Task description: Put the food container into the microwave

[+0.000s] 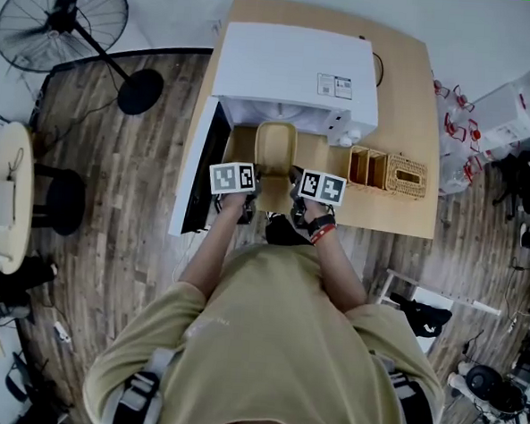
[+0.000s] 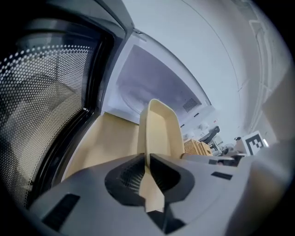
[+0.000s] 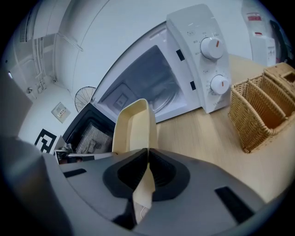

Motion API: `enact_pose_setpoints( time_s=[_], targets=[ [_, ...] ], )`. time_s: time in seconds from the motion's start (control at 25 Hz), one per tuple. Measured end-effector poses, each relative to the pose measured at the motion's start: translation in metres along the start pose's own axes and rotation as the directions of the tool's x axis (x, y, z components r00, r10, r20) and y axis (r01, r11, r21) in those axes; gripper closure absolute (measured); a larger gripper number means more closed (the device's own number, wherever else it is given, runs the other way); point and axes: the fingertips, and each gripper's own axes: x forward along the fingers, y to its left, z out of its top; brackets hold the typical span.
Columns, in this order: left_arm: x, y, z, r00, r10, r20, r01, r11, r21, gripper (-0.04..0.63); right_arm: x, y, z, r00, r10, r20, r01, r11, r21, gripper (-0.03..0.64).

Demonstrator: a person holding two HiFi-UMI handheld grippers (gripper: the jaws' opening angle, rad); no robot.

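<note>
- Food container point(image 1: 275, 150) point(image 2: 159, 125) point(image 3: 132, 125): pale beige, long and narrow, open top, plain walls, looks empty from what shows.
- It sits lengthwise in front of the microwave point(image 1: 296, 67) point(image 3: 193, 55). Its far end is at the mouth of the cavity and its near end is toward the person.
- Cannot tell whether it rests on the table point(image 1: 406, 99) or is raised off it.
- Left gripper point(image 1: 251, 195) point(image 2: 146, 167): jaws closed tight on the container's left wall at the near end, with the thin wall pinched between the pads.
- Right gripper point(image 1: 294, 198) point(image 3: 147, 168): jaws clamped the same way on the right wall at the near end.
- The two grippers are side by side with marker cubes up. Both of the person's forearms reach straight forward, close together.
- Microwave door point(image 1: 201, 171) point(image 2: 50, 106) is swung wide open on the left, just beside the left gripper.
- The cavity is open ahead, wider than the container, with a gap on both sides.
- Control panel with two knobs point(image 3: 213, 48) is to the right of the opening.
- Wicker basket point(image 1: 388, 170) point(image 3: 260, 113) stands on the table to the right, near the right gripper but apart from it.
- Standing fan point(image 1: 62, 19) is on the floor at far left, well apart.
</note>
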Motion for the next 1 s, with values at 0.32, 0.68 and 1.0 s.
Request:
enact_pose_setpoints(
  time_s=[0.32, 0.68, 1.0],
  targets=[
    [0.012, 0.003, 0.022, 1.000, 0.023, 0.009, -0.023, 1.000, 0.018, 0.552, 0.014, -0.001, 0.022, 1.000, 0.006, 0.008, -0.006, 1.000, -0.005, 0.580],
    [0.022, 0.002, 0.045, 1.000, 0.019, 0.020, -0.019, 1.000, 0.018, 0.552, 0.026, -0.006, 0.042, 0.999, 0.019, 0.030, -0.020, 1.000, 0.022, 0.580],
    [0.032, 0.005, 0.069, 0.999, 0.035, 0.031, -0.037, 0.998, 0.044, 0.552, 0.037, -0.004, 0.066, 0.998, 0.026, 0.063, -0.027, 1.000, 0.013, 0.580]
  ],
)
